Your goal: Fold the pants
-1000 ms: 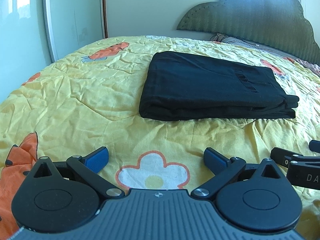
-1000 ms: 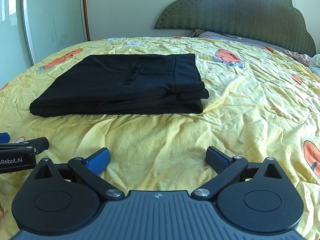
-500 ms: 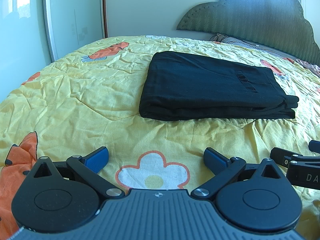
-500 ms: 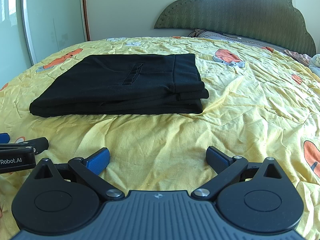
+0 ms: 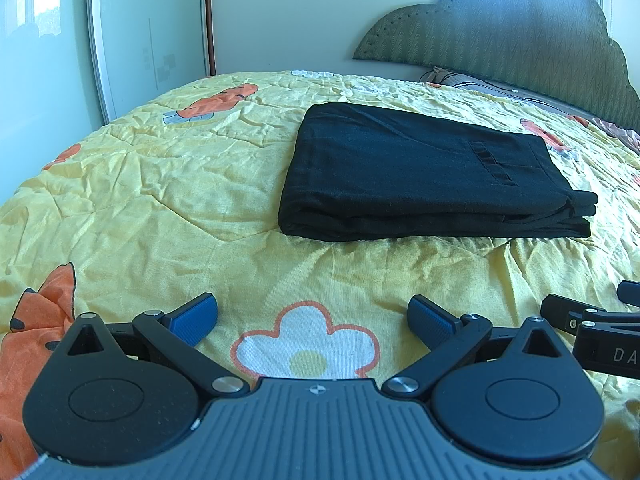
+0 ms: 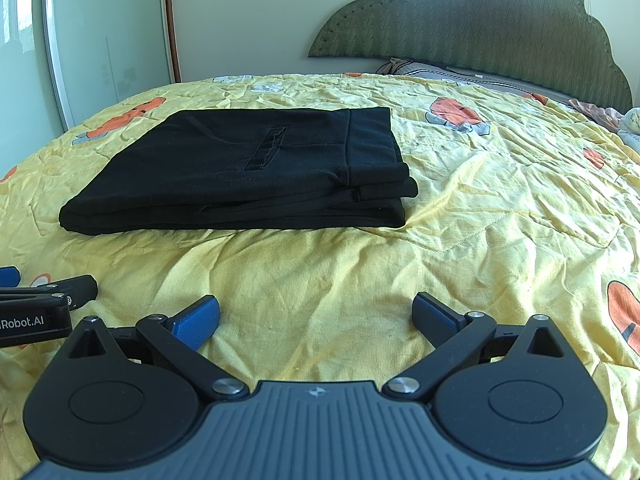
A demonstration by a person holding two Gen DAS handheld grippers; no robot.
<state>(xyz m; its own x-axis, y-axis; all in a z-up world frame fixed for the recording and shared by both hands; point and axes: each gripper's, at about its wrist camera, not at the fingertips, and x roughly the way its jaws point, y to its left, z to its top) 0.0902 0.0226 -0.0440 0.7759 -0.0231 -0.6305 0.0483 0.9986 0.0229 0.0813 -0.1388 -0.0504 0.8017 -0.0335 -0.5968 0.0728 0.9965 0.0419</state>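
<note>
You see a wrinkled yellow flower-print bedspread (image 5: pixel 160 184) filling the frame, with a scalloped green padded headboard (image 6: pixel 472 28) at upper right.

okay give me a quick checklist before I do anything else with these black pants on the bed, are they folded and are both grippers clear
1. Pants folded into a compact stack: ok, several layers show at the near edge.
2. Stack lies flat on the yellow bedspread: ok.
3. Layer edges aligned: not ok, one layer sticks out slightly at the waistband end.
4. Left gripper empty: ok, open, nothing between the blue pads, short of the pants.
5. Right gripper empty: ok, open, clear of the pants.
6. Far side of the stack tidy: cannot tell, hidden from both cameras.
</note>
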